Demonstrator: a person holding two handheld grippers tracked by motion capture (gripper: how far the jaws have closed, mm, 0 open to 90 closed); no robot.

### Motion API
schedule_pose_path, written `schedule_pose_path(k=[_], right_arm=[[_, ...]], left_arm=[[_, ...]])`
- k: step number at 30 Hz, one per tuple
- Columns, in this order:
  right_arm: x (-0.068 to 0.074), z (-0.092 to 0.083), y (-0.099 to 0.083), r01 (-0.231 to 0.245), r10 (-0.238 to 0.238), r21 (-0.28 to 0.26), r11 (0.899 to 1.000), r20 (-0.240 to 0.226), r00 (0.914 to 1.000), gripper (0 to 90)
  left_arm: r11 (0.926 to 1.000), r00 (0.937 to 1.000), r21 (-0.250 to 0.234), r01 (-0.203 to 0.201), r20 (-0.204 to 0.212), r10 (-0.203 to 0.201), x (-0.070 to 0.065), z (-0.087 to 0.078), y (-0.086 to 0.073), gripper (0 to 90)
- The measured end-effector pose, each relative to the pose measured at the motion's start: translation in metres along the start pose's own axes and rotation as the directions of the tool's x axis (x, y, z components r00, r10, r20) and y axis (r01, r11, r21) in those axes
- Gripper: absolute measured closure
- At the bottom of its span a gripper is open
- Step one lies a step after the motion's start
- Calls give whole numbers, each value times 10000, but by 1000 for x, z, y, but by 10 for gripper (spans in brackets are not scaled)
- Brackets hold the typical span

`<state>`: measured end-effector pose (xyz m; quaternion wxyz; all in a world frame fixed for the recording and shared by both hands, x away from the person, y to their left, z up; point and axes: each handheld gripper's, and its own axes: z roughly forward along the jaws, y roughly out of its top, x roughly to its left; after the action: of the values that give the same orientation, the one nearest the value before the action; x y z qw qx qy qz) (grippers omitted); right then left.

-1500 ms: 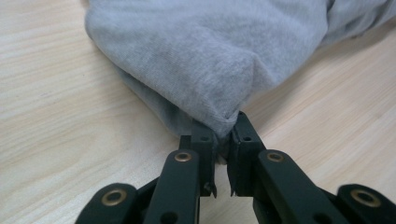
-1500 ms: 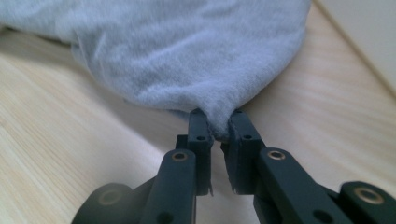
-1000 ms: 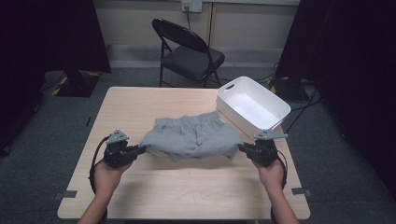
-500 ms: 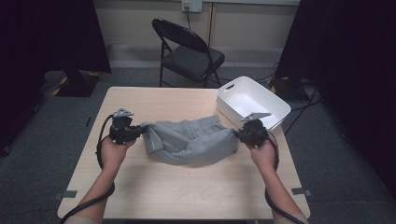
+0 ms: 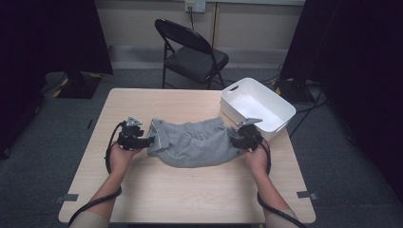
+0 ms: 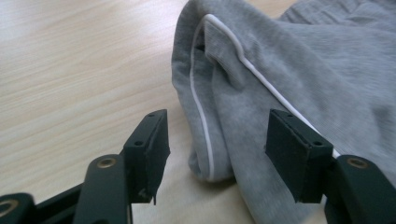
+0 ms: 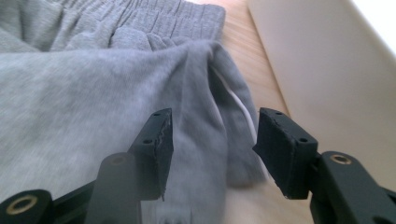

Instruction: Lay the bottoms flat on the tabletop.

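The grey shorts (image 5: 192, 142) lie folded mid-table beside the white bin (image 5: 256, 103); both the left gripper (image 6: 212, 154) and right gripper (image 7: 210, 154) have just been opening, the cloth lying loose between unpressed pads. Soft, light and floppy, it probably handles best pinched at the piped side hems.

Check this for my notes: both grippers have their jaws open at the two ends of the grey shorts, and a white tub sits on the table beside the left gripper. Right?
One slip: the white tub sits beside the right gripper, not the left, as the high view shows. The rest holds: the left gripper and the right one have their jaws open, having just been opening, at the ends of the grey shorts on the table.
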<state>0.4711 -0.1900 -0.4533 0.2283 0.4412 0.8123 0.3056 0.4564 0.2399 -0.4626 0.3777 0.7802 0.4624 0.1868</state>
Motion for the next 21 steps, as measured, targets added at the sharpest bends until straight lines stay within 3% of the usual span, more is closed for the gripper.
schedule_pose_path(k=[3, 5, 7, 9, 11, 14, 18, 21], right_arm=[[-2, -14, -10, -166, 167, -241, 9996, 8, 9999, 433], [-4, -21, -17, -255, 255, -283, 9993, 10, 9997, 443], [-3, -27, -27, -410, 403, -283, 9988, -251, 9989, 515], [1, -29, -37, -315, 308, -218, 9993, -321, 9990, 526], [3, -27, -45, -319, 315, -86, 9995, -433, 9986, 534], [4, -20, -54, -497, 498, 23, 9988, -358, 9981, 526], [2, -9, -58, -821, 830, 204, 9964, -464, 9955, 561], [1, -4, -58, -752, 759, 155, 9971, -576, 9954, 572]], left_arm=[[9995, 9999, -258, -158, 46, 159, -4, -13, -7, 378], [9990, 9991, -217, -398, 139, 401, -10, -19, -14, 376], [9972, 9968, -109, -738, 311, 741, -15, -24, -21, 376], [9959, 9946, 59, -898, 531, 894, -22, -27, -30, 376], [9934, 9919, 172, -1133, 603, 1120, -27, -27, -39, 375], [9934, 9915, 584, -988, 913, 932, -30, -25, -50, 366], [9906, 9896, 871, -1055, 1070, 960, -34, -19, -54, 357], [9855, 9851, 905, -1433, 1082, 1334, -40, -17, -54, 357]])
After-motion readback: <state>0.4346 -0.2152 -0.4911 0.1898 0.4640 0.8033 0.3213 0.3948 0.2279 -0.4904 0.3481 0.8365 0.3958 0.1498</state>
